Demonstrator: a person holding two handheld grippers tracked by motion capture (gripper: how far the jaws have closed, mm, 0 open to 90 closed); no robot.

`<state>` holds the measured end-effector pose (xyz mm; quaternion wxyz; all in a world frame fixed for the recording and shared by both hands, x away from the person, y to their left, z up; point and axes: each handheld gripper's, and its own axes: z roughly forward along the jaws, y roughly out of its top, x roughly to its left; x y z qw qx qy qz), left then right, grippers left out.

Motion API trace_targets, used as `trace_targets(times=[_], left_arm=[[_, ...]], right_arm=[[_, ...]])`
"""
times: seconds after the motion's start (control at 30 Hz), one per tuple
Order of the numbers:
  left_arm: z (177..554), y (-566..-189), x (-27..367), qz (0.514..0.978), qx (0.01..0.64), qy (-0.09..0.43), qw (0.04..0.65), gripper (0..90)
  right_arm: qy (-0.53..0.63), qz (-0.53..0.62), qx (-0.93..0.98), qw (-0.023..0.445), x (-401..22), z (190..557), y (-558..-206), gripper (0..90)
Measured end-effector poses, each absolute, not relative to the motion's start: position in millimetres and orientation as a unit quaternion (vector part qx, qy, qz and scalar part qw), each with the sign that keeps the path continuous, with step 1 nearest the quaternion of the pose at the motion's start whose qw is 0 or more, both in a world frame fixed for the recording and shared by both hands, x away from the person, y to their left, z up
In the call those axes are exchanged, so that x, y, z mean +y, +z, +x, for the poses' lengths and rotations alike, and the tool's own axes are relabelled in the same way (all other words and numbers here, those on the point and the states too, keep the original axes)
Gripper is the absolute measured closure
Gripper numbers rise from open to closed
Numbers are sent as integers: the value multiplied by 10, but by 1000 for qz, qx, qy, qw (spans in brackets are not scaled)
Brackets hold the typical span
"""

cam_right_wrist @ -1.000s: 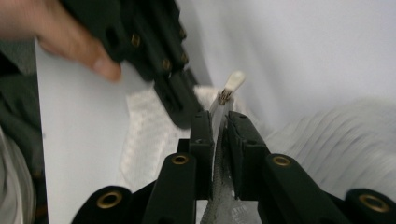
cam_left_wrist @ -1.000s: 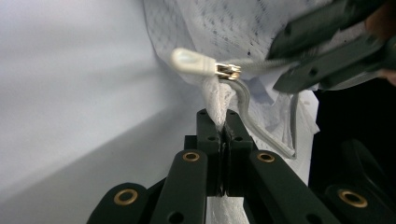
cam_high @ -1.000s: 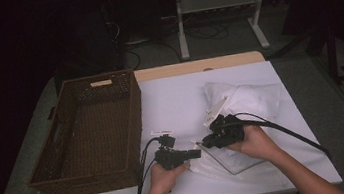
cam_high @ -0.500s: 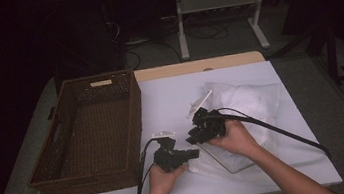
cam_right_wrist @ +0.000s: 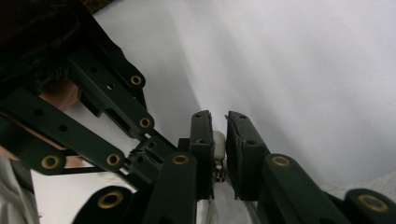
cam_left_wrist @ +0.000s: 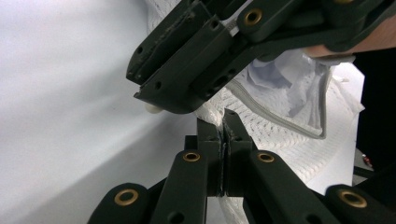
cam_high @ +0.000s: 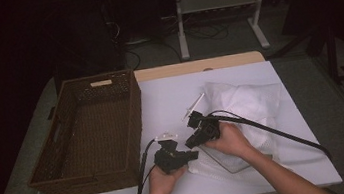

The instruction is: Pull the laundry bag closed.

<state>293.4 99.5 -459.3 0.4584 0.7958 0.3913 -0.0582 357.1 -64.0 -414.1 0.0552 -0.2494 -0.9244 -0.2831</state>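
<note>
A white mesh laundry bag (cam_high: 242, 113) lies on the right half of a white-topped desk (cam_high: 170, 97); it is soft, rumpled and netted, with a zipper running along one edge, and crumpled white fabric (cam_left_wrist: 285, 79) shows inside it through the mesh. To its left stands a dark brown wicker basket (cam_high: 135, 117), rectangular, woven, with a cut-out handle in its far wall; nothing can be seen lying in it.

The left hand-held gripper (cam_high: 188, 156) sits low on the desk just beside the near-left corner of the bag; in the left gripper view its two black jaws are pressed together with a fold of the mesh pinched between them (cam_left_wrist: 223, 122).

The right hand-held gripper (cam_high: 192, 142) is just beyond the left one, almost touching it, held over the same corner of the bag; its jaws have just been closing; in the right gripper view they stand nearly together around a small white zipper pull (cam_right_wrist: 218, 140) with a bit of metal below it, which sits in the narrow gap and touches the left-hand jaw; whether both pads press it I cannot tell.

A black cable (cam_high: 275, 131) trails from the right hand-held gripper across the bag to the desk's right edge.
</note>
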Motion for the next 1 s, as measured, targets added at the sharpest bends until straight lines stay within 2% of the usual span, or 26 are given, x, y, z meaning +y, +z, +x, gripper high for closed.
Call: trace_targets(times=[0.03, 0.07, 0.13, 0.3, 0.47, 0.53, 0.63, 0.83, 0.9, 0.97, 1.0], left_arm=[[2932, -4593, 993, 796, 391, -58, 459, 883], [2931, -4594, 992, 795, 391, -60, 460, 882], [2929, -4596, 994, 794, 393, -60, 461, 882], [2918, -4583, 995, 796, 389, -57, 460, 882], [2890, -4570, 984, 801, 382, -50, 458, 883], [2880, -4565, 980, 803, 380, -48, 457, 883], [2875, -4572, 987, 801, 382, -49, 459, 882], [2897, -4577, 1014, 791, 386, -63, 471, 875], [2921, -4574, 1024, 781, 392, -78, 479, 820], [2974, -4584, 1038, 770, 400, -104, 486, 650], [3000, -4590, 1042, 763, 403, -117, 491, 594]], right_arm=[[-283, -249, -925, 55, -644, 3566, -4133, 807], [-284, -247, -925, 52, -651, 3559, -4121, 895], [-293, -241, -924, 38, -672, 3527, -4073, 890], [-286, -254, -923, 44, -683, 3553, -4072, 722], [-275, -269, -921, 64, -632, 3597, -4182, 686], [-271, -272, -921, 71, -612, 3607, -4227, 694], [-272, -268, -920, 91, -598, 3610, -4254, 797], [-298, -258, -917, 64, -656, 3536, -4096, 807], [-303, -251, -918, 49, -692, 3502, -4023, 807], [-309, -247, -918, 37, -726, 3457, -3966, 806], [-309, -247, -918, 32, -744, 3432, -3939, 806]])
